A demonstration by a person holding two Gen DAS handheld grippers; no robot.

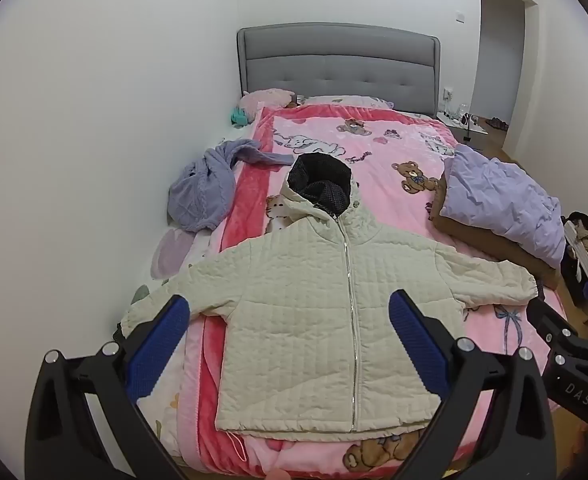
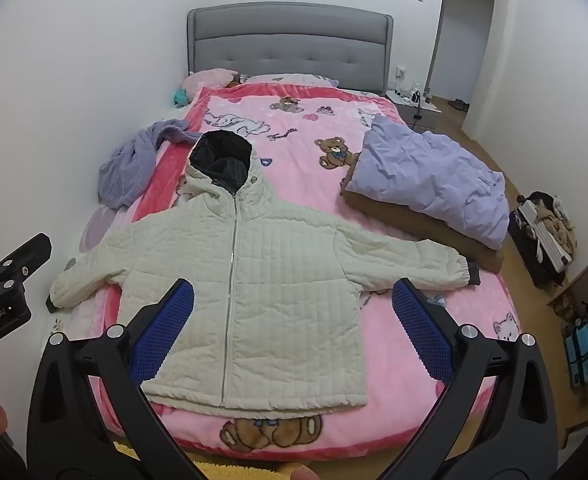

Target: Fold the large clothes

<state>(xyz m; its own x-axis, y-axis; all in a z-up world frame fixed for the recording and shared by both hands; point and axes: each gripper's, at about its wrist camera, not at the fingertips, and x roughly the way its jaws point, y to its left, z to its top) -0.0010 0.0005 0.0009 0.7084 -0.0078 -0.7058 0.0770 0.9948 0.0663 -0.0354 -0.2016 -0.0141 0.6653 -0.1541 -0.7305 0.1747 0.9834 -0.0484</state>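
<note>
One cream quilted hooded jacket [image 1: 314,312] lies flat, zipped, sleeves spread, dark-lined hood up, near the bed's [image 1: 398,152] foot edge. Left tongs [image 1: 290,312] and right tongs [image 2: 292,300] hover spread, empty.

Bed [image 2: 374,344] with pink blanket [image 2: 302,128], cream jacket [image 2: 278,280], lilac duvet [image 2: 434,184], purple garment [image 2: 130,168]

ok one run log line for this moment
jacket: flat, zipped, unfolded | left gripper: open, empty | right gripper: open, empty
</note>
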